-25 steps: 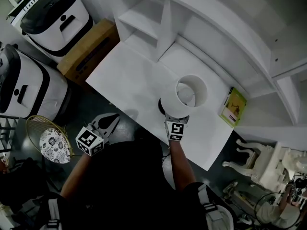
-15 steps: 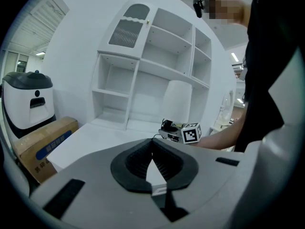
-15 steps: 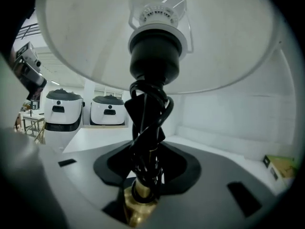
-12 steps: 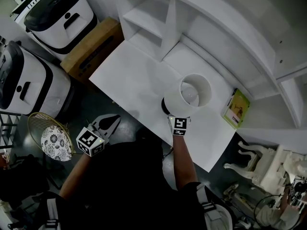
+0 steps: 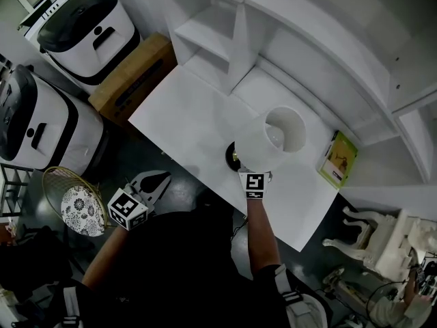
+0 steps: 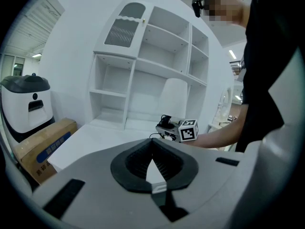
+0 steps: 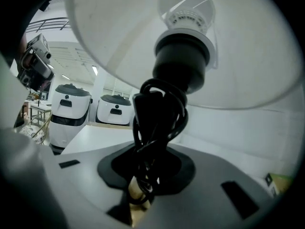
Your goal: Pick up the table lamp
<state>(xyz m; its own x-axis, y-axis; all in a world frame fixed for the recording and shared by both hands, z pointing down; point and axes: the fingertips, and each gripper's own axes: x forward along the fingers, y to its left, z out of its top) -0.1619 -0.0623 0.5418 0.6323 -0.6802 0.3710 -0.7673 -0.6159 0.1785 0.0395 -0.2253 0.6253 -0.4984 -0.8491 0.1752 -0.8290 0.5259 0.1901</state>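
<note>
The table lamp has a white drum shade (image 5: 263,145) and a dark base (image 5: 232,157), and it stands near the front edge of the white table (image 5: 184,125). My right gripper (image 5: 253,171) reaches under the shade. Its jaws are closing around the lamp's stem (image 7: 157,128), which is wrapped in black cord, and the pads (image 7: 178,168) press on it. The socket and bulb (image 7: 188,13) show above. My left gripper (image 5: 161,179) hangs off the table's front left with its jaws together and nothing in them. In the left gripper view the shade (image 6: 172,97) stands behind the right gripper's marker cube (image 6: 188,130).
A white shelf unit (image 5: 287,33) backs the table. A green book (image 5: 338,157) lies at the table's right. Left of the table are a cardboard box (image 5: 133,77), two white-and-black appliances (image 5: 82,26) and a wire basket (image 5: 58,183). A white ornate chair (image 5: 382,234) stands at the right.
The shade has shifted to the right and tipped, uncovering more of the dark base. My right gripper went with it. The left gripper has stayed put.
</note>
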